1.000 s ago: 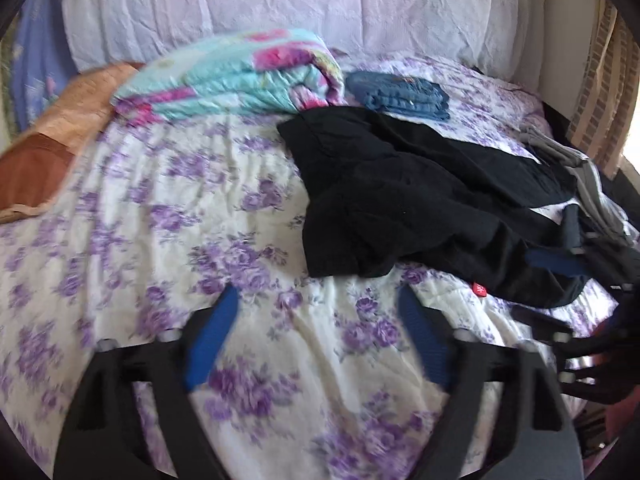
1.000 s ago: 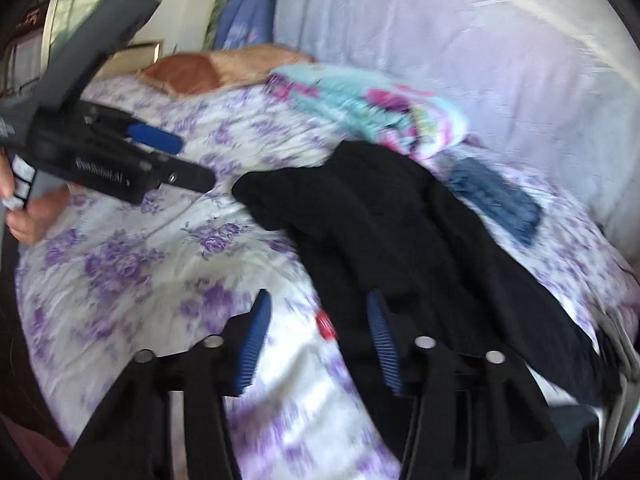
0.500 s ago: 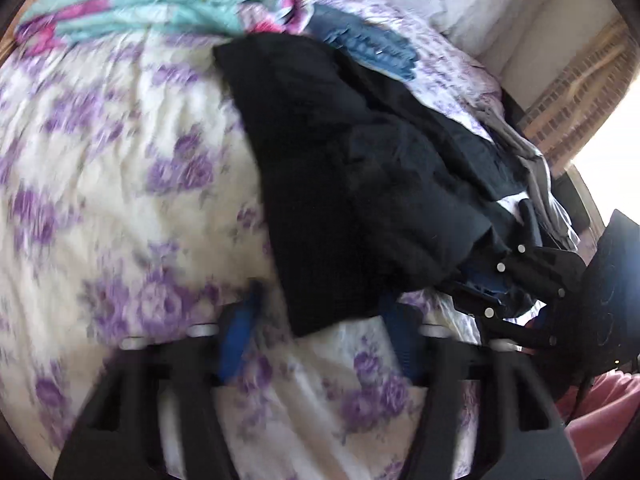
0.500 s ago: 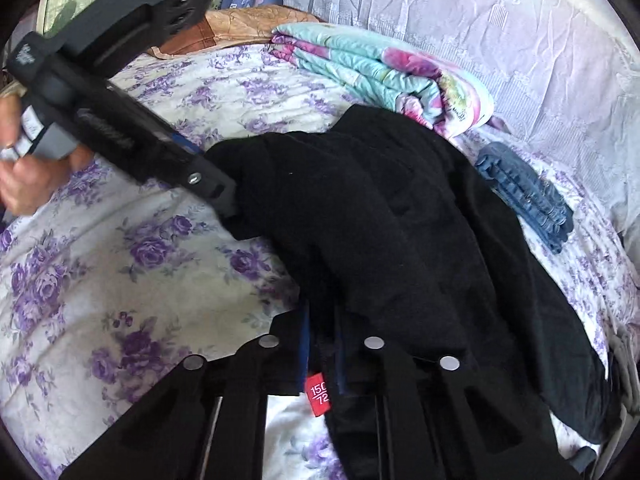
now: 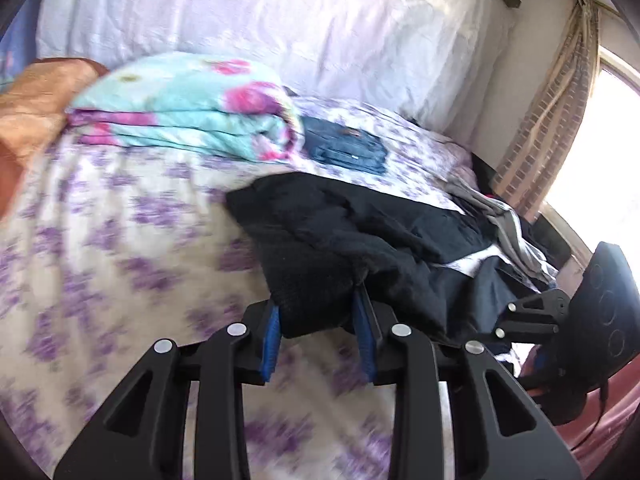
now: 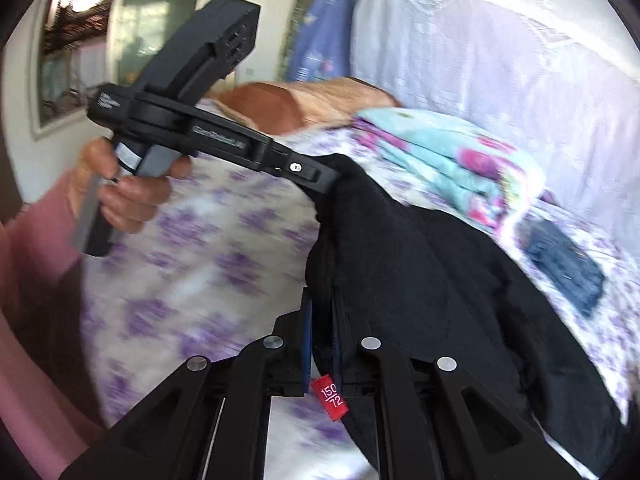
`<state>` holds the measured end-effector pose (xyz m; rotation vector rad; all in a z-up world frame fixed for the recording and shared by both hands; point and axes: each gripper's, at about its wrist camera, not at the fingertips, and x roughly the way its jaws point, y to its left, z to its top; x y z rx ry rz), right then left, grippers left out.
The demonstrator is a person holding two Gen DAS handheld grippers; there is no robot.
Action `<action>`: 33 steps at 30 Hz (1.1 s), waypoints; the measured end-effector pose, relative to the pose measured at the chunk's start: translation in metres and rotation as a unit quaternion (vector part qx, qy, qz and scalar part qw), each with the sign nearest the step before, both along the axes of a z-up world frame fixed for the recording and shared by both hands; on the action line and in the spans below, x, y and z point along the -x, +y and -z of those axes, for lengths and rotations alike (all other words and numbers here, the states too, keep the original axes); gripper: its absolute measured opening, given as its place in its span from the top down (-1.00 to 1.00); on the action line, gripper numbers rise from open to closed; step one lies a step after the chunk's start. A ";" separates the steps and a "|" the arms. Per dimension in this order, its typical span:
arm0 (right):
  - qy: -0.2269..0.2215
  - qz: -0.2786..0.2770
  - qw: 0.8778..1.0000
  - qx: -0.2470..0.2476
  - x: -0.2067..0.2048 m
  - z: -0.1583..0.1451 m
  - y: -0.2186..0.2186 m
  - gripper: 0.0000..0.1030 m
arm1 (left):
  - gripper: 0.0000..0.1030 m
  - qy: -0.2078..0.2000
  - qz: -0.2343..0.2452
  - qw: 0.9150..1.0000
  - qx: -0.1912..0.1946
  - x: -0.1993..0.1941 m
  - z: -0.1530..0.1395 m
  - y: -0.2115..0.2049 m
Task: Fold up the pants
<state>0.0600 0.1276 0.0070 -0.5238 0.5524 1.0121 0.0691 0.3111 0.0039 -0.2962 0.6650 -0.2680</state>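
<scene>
pants (image 5: 320,240) centre frame, rumpled on bed (image 5: 120,240) | left gripper (image 5: 318,332) clenched on hem edge; right gripper (image 6: 322,340) clenched on edge by red tag (image 6: 330,396) | soft, limp, light; likely best gripped at corners

Bedspread (image 5: 120,240) print motion-blurred.

Floral bed (image 5: 120,240) — black pants (image 5: 340,232), folded quilt (image 5: 188,112), jeans (image 5: 344,146).
</scene>
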 end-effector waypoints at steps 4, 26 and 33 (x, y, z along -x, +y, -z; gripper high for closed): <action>0.025 -0.043 0.999 0.002 0.017 0.017 0.028 0.83 | 0.40 0.032 -0.042 0.999 -0.005 0.023 0.018 0.019; 0.158 0.648 0.720 -0.191 -0.029 0.047 -0.430 -0.30 | -0.52 -0.022 0.013 0.997 -0.073 0.025 0.010 -0.116; 0.208 0.663 0.681 -0.232 -0.039 0.090 -0.502 -0.33 | -0.52 0.031 0.048 0.997 -0.053 0.009 0.043 -0.185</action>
